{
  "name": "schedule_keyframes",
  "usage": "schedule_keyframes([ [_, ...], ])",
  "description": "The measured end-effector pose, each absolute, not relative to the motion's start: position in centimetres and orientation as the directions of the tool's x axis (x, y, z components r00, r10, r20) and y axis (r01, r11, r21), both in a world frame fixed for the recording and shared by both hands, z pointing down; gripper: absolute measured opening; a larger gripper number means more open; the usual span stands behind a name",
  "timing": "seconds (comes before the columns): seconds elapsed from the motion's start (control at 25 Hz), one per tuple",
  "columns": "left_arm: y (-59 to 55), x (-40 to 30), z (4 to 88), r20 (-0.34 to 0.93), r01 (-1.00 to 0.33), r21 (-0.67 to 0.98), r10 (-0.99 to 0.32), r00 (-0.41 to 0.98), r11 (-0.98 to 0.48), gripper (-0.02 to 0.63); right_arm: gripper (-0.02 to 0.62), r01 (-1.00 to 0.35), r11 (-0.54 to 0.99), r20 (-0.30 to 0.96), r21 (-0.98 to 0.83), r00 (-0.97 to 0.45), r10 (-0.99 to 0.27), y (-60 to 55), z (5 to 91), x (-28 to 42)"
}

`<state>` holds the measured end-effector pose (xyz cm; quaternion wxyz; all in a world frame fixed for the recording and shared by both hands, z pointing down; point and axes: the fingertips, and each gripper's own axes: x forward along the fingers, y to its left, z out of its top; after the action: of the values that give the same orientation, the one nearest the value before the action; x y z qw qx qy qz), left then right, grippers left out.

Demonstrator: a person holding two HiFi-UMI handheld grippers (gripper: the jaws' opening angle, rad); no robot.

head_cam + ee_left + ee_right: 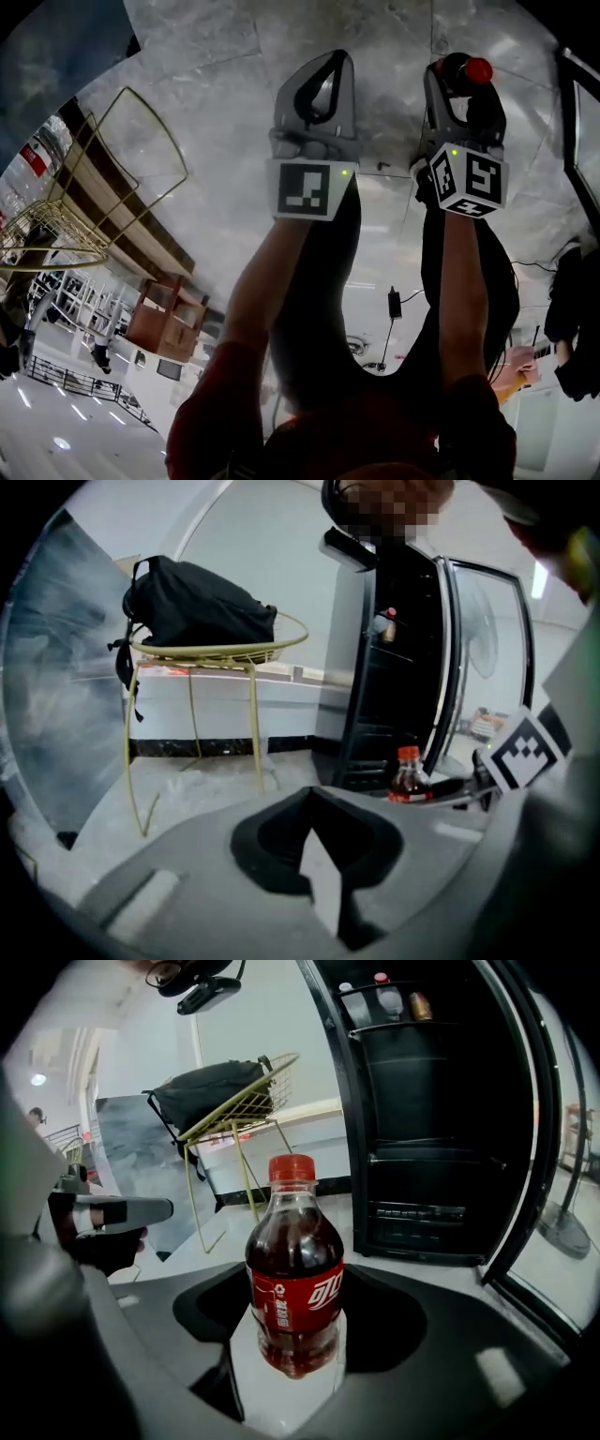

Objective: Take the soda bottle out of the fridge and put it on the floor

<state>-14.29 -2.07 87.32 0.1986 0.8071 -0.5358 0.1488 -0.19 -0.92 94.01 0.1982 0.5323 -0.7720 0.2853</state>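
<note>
Two fingers of the right gripper (295,1349) clamp the upright soda bottle (294,1279) before the open fridge (412,1185); the left gripper (314,797) holds its fingers together, empty.

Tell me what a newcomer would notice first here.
The red-labelled bottle stands out first, held upright in the right claw, with the open black fridge behind it. Off to the left, a black backpack sits on a gold wire chair.
</note>
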Motion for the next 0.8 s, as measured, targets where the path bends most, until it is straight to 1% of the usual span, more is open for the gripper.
schedule_keyframes([
  [0.12, -3.9, -13.9, 90.3, 0.417, -0.899, 0.176, -0.797, 0.437, -0.401, 0.000, 0.298, -0.939, 0.258, 0.588, -0.226, -0.342, -0.733, -2.0, 97.5, -0.4],
  [0.24, -5.4, -13.9, 93.5, 0.387, -0.884, 0.142, -0.797, 0.464, -0.446, 0.000, 0.298, -0.942, 0.253, 0.565, -0.220, -0.334, -0.754, -3.3, 100.6, -0.9],
  [0.52, -7.6, -14.0, 101.7, 0.378, -0.882, 0.093, -0.803, 0.461, -0.462, 0.000, 0.298, -0.941, 0.290, 0.516, -0.177, -0.340, -0.787, -6.0, 106.3, -1.7],
  [0.8, -9.7, -14.2, 105.5, 0.365, -0.889, 0.038, -0.822, 0.438, -0.457, 0.000, 0.298, -0.955, 0.265, 0.474, -0.131, -0.295, -0.830, -8.9, 109.7, -1.3],
])
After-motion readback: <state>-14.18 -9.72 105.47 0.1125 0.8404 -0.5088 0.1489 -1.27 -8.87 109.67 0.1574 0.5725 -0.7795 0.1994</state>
